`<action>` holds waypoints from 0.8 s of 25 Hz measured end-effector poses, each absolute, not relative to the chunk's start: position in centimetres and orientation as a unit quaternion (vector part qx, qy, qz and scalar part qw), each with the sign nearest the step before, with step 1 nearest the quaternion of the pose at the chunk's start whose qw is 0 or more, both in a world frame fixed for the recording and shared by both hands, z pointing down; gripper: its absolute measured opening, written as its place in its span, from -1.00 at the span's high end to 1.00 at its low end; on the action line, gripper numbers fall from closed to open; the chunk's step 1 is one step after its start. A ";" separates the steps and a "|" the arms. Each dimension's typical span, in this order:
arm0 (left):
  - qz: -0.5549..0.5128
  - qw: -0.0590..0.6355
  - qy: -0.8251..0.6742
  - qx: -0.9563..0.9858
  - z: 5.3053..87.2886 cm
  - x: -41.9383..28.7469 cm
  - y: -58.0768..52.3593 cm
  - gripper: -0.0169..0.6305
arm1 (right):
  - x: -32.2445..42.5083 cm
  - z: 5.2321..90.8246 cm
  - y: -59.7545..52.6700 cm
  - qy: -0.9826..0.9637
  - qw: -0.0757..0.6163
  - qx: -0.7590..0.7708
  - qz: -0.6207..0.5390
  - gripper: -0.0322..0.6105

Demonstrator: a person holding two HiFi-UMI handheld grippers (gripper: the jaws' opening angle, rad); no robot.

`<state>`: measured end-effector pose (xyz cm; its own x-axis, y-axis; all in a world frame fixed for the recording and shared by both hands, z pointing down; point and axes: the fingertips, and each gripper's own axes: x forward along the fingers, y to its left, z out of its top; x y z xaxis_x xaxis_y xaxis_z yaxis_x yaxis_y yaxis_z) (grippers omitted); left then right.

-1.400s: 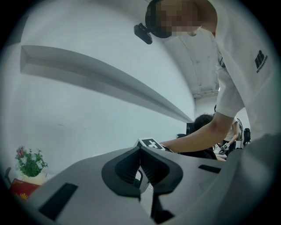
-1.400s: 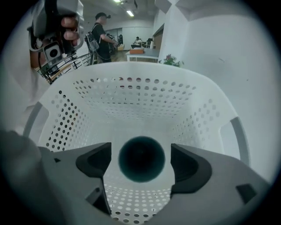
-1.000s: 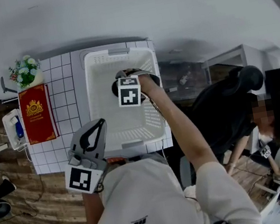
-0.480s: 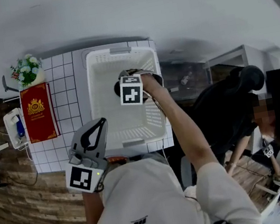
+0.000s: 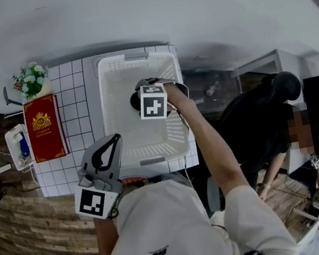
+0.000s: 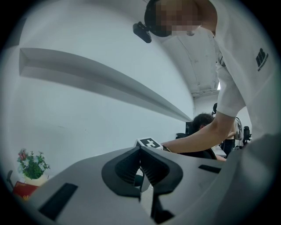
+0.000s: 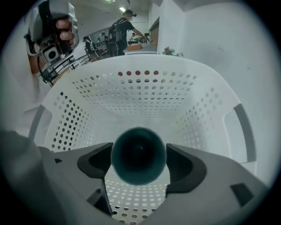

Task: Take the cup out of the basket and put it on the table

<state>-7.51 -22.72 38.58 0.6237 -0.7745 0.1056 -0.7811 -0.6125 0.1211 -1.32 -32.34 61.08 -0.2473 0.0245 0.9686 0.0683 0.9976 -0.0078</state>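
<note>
Dark teal cup (image 7: 138, 154), its mouth facing the camera, sits clamped between the right gripper's (image 7: 138, 161) jaws inside the white perforated plastic basket (image 7: 131, 94). The left gripper (image 6: 140, 167), jaws pressed together on nothing, hangs beside the basket over the white tiled table (image 5: 72, 84).

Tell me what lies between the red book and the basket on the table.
Nothing. In the head view, only a bare strip of the white tiled table separates the red book from the white basket.
</note>
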 end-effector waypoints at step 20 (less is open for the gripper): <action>0.015 0.057 -0.419 0.906 37.4 -8.3 -19.6 0.91 | -1.5 53.8 -28.5 -0.808 0.587 -0.022 -0.029 -0.29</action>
<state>-8.35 -19.63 37.36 0.6484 -0.7575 0.0752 -0.7610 -0.6424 0.0906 -1.51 -28.55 53.80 -0.3088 0.0010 0.9511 0.0694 0.9974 0.0215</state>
